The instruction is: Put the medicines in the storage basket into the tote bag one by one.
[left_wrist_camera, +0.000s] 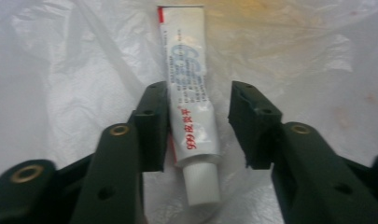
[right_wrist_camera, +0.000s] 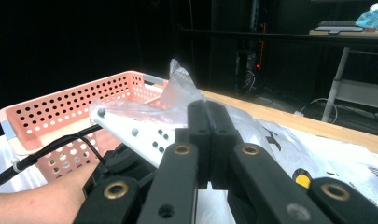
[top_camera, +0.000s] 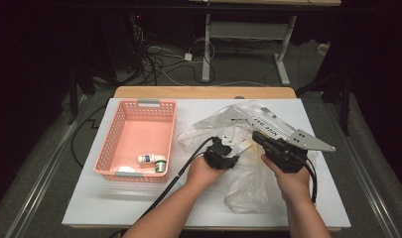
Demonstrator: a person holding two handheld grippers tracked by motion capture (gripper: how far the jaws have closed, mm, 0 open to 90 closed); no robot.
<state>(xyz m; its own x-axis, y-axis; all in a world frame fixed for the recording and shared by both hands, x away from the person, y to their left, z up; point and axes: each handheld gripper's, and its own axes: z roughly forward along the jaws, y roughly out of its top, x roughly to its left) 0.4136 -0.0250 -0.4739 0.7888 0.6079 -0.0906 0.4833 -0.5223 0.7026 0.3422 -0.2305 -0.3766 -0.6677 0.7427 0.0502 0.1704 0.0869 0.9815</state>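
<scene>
1. The left gripper [left_wrist_camera: 198,123] has its jaws apart, straddling a small white tube [left_wrist_camera: 190,100] of ointment. One pad sits right against the tube's side and the other stands clear, so nothing is clamped yet.
2. The tube lies inside the clear plastic bag [top_camera: 248,178], cap end toward the gripper, near the middle of the desk [top_camera: 89,208].
3. The right gripper [right_wrist_camera: 208,128] has its jaws pressed together on a fold of the bag and lifts it, apparently to hold the mouth open.
4. The pink basket [top_camera: 109,148] sits toward the desk's left edge, with a small bottle [top_camera: 147,158] and another container [top_camera: 160,164] near its front wall.
5. I'd say this is the grasp step of emptying the bag into the basket. Next the left gripper must close squarely on the tube without pinching the film, then draw it out.
</scene>
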